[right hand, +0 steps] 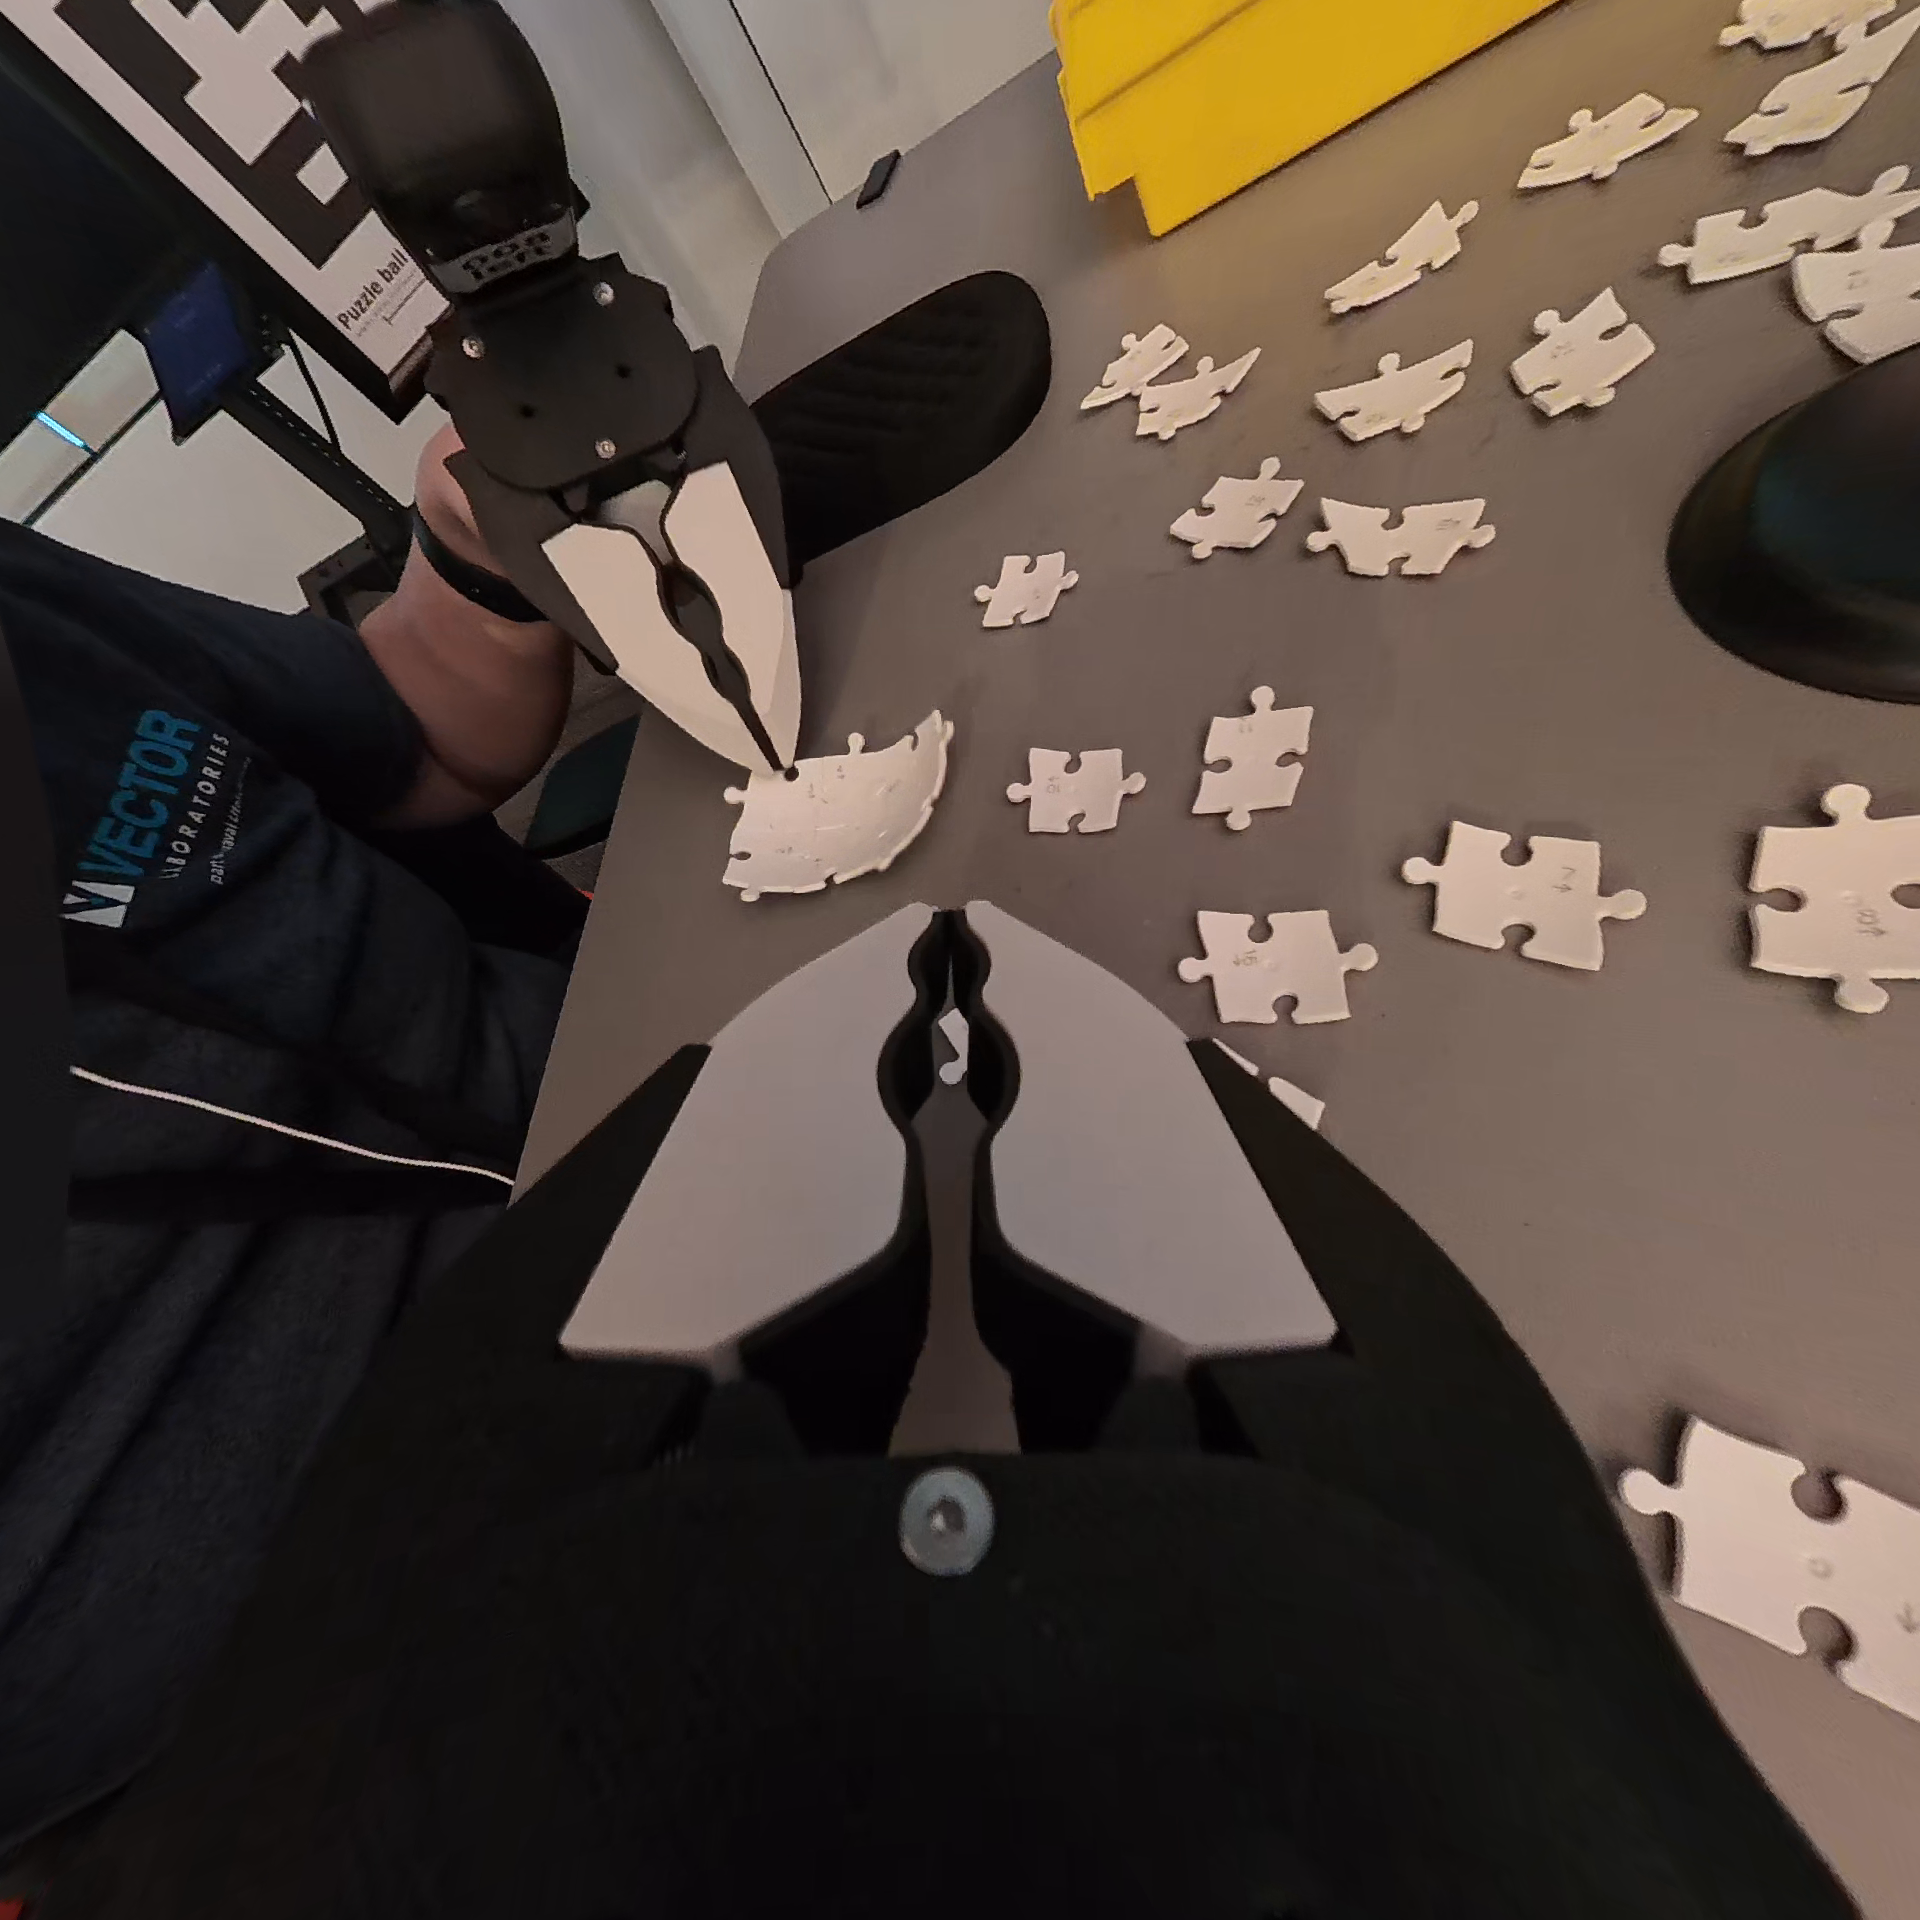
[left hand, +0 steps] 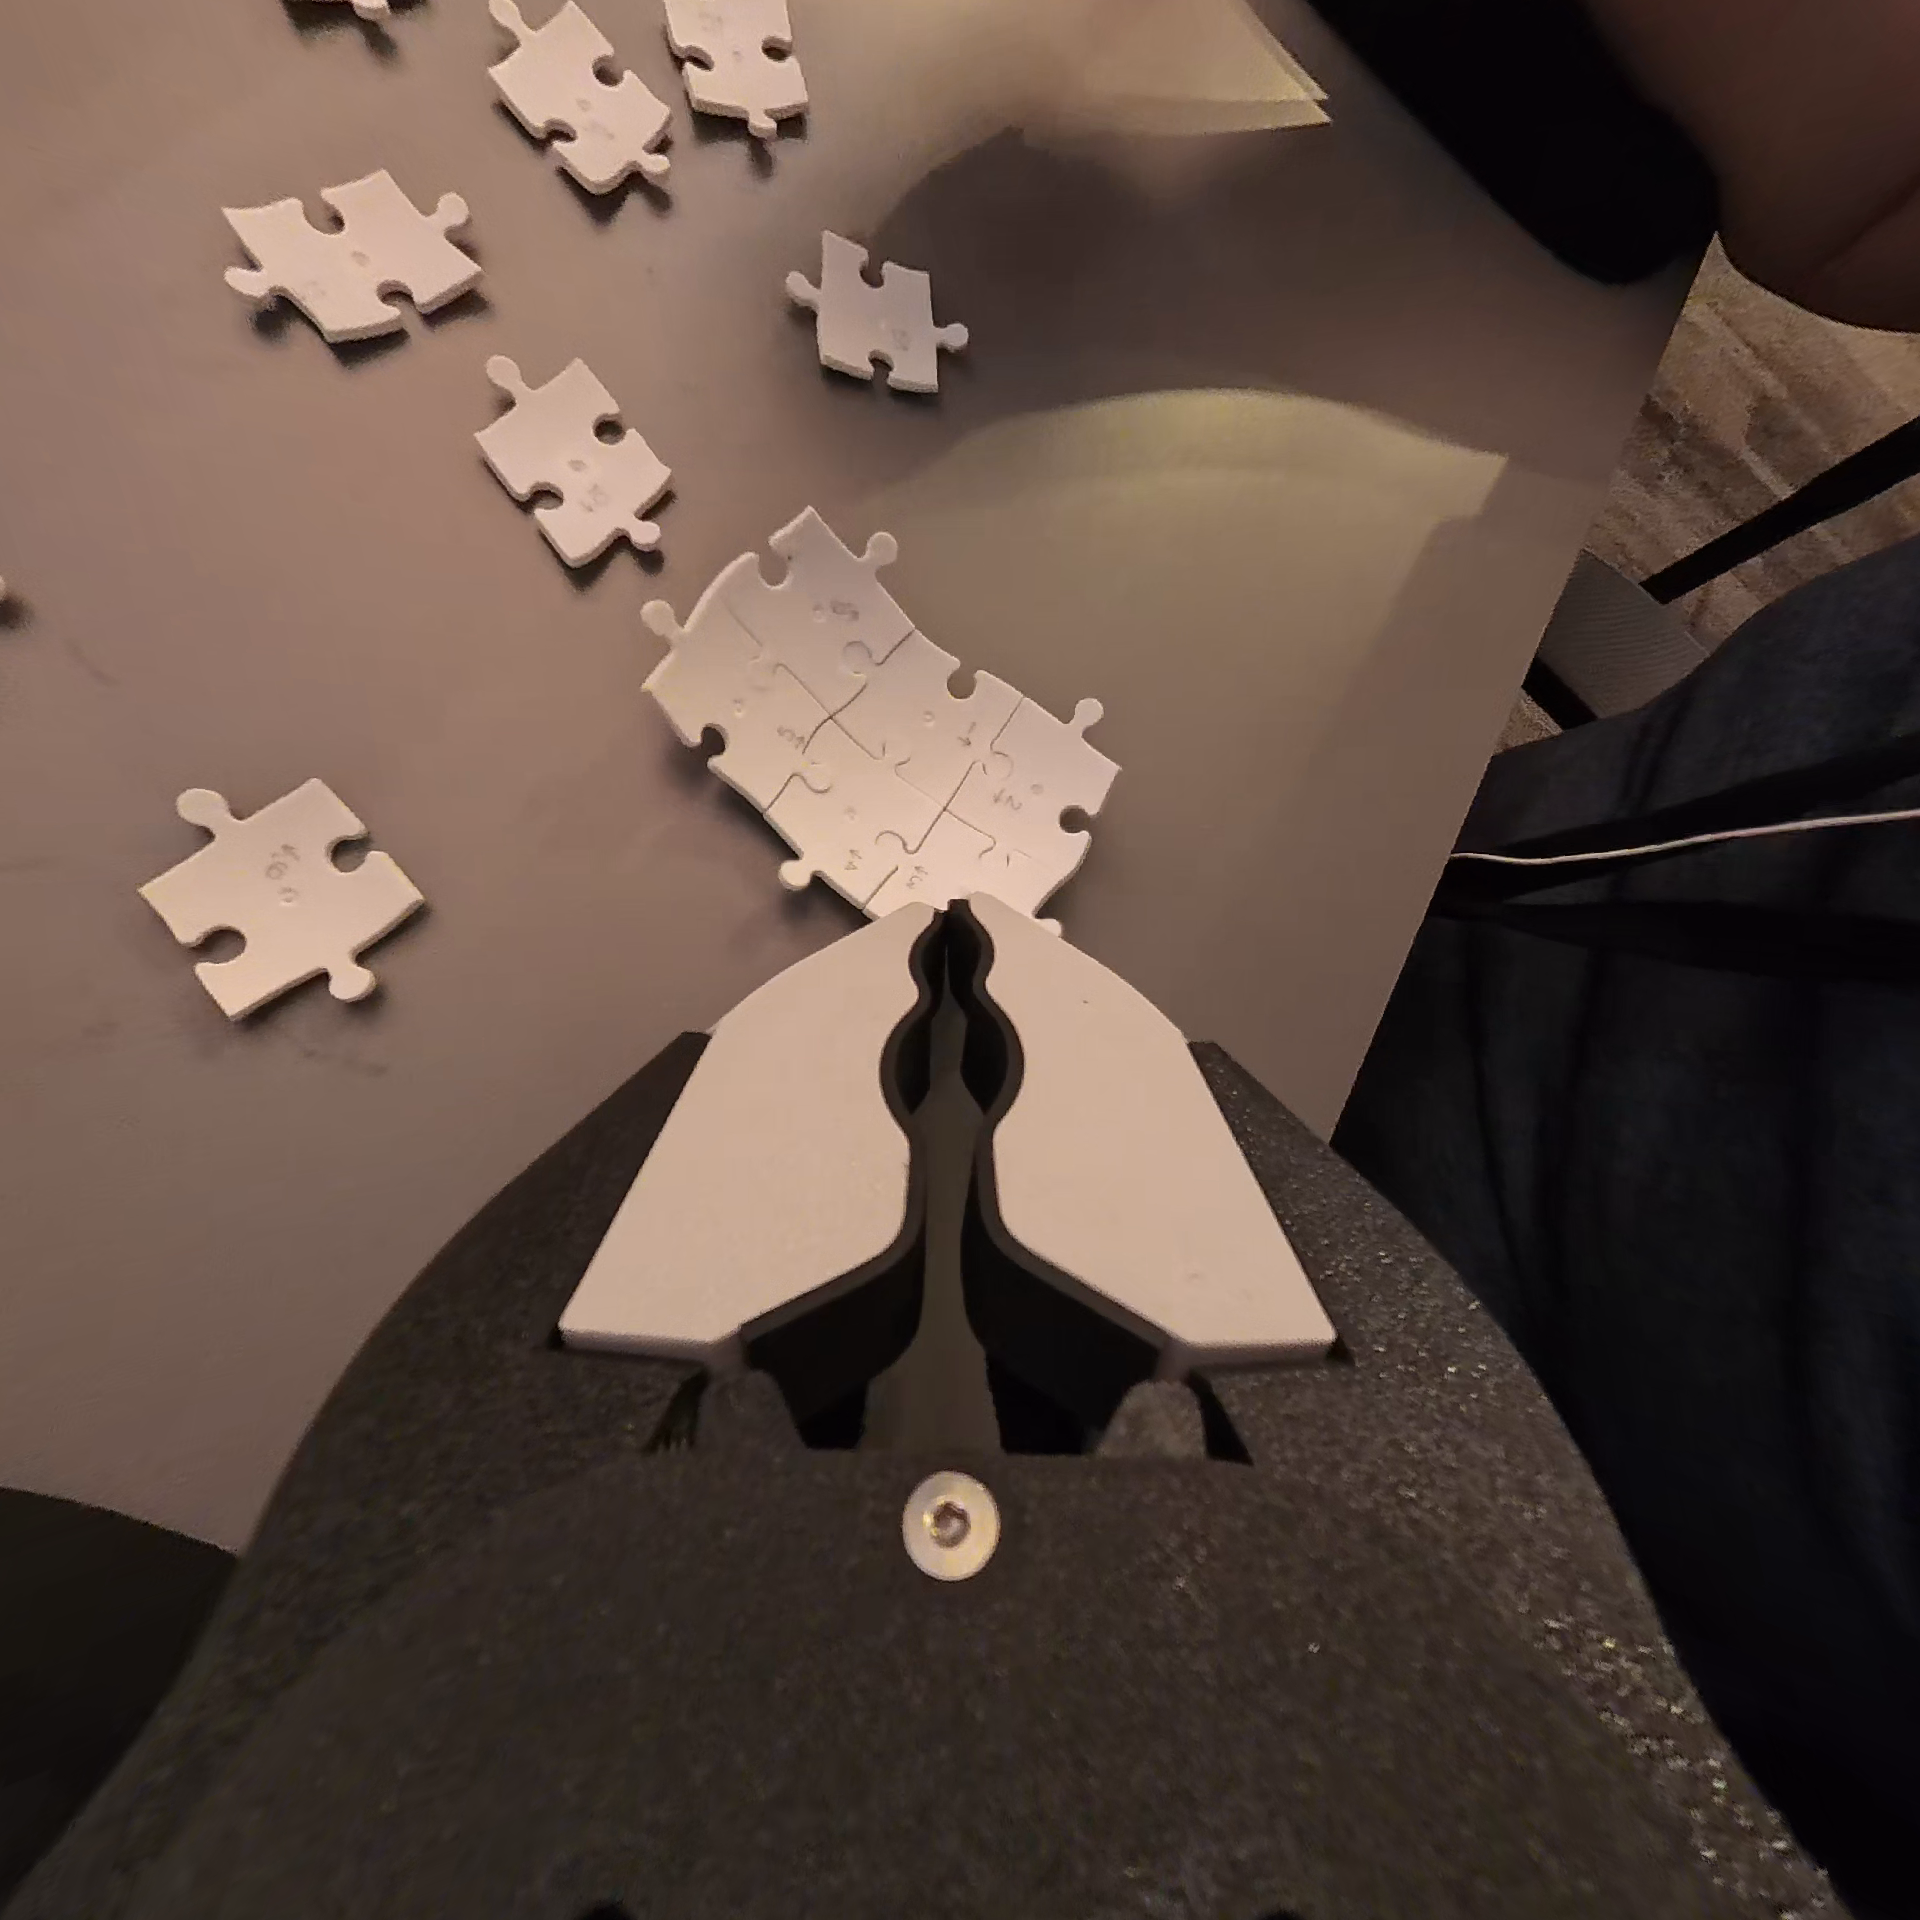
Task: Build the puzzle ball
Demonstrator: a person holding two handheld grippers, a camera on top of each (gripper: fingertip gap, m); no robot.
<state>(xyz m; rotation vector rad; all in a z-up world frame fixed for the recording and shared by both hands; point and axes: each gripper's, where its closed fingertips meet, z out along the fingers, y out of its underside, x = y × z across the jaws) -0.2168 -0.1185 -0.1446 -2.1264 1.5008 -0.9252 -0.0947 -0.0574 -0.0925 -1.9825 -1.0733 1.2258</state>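
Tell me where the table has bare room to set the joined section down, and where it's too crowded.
Bare grey table lies right of the joined section, out to the table edge, up to the loose piece. Another bare strip runs between the yellow tray and the black chair back. Crowded: the scattered loose pieces near the black dome base.

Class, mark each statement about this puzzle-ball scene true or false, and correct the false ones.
1. The left tongs touch the joined patch of pieces at its edge. True.
2. The joined patch lies perfectly flat. False: it curves upward like a shallow shell.
3. The right tongs stand wide open. False: their tips are closed together, and a small bit of white shows between the fingers lower down.
4. Many loose white pieces, such as this loose piece, lie on the grey table. True.
5. A red bin stands at the table's far end. False: the yellow bin is there.
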